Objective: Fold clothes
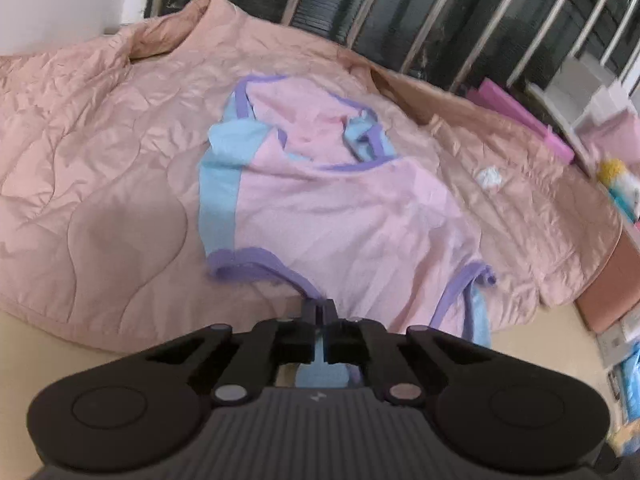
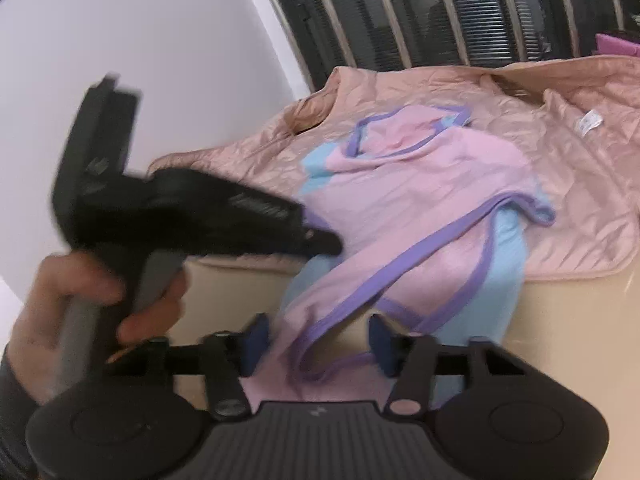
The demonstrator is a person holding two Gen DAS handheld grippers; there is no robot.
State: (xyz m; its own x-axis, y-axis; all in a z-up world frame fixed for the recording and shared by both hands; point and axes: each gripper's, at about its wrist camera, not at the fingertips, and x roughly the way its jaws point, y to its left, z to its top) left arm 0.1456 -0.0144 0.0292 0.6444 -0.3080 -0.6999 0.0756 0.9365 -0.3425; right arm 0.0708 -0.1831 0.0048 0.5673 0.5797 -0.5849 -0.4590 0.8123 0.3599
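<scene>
A pink shirt (image 1: 340,216) with light blue side panels and purple trim lies on a peach quilted blanket (image 1: 100,152). My left gripper (image 1: 319,312) is shut on the shirt's near hem, with blue fabric showing between its fingers. In the right wrist view the same shirt (image 2: 420,184) hangs off the blanket's front edge toward me. My right gripper (image 2: 316,344) is open, its blue pads on either side of the purple-trimmed hem. The left gripper (image 2: 324,242) shows there from the side, held by a hand and pinching the shirt.
The blanket (image 2: 580,208) covers a beige surface (image 2: 560,320). A dark slatted headboard (image 1: 440,8) runs along the back. Pink boards (image 1: 516,116), white boxes and small items crowd the right side. A white tag (image 1: 489,177) lies on the blanket.
</scene>
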